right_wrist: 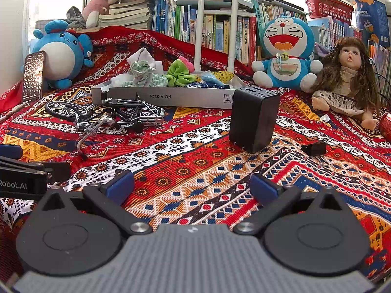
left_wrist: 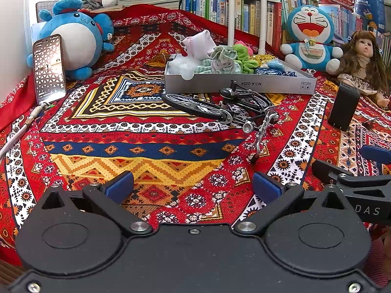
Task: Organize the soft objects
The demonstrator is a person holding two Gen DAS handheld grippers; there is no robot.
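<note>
A shallow grey cardboard box [left_wrist: 244, 83] [right_wrist: 171, 96] lies on the patterned red cloth and holds soft items: white socks [left_wrist: 199, 42], a pale green floral cloth [left_wrist: 223, 59] [right_wrist: 140, 74], a lime scrunchie [left_wrist: 244, 57] [right_wrist: 179, 72] and blue and yellow pieces [right_wrist: 215, 77]. My left gripper [left_wrist: 193, 188] is open and empty above the cloth, well short of the box. My right gripper [right_wrist: 191, 188] is also open and empty, and lies to the right of the left one.
A model bicycle [left_wrist: 220, 108] [right_wrist: 105, 112] lies in front of the box. A black charger block [left_wrist: 343, 109] [right_wrist: 254, 119] stands at right with a small black clip [right_wrist: 314, 148]. A blue plush [left_wrist: 73, 41], phone [left_wrist: 48, 69], Doraemon plush [right_wrist: 286, 53] and doll [right_wrist: 347, 80] line the back.
</note>
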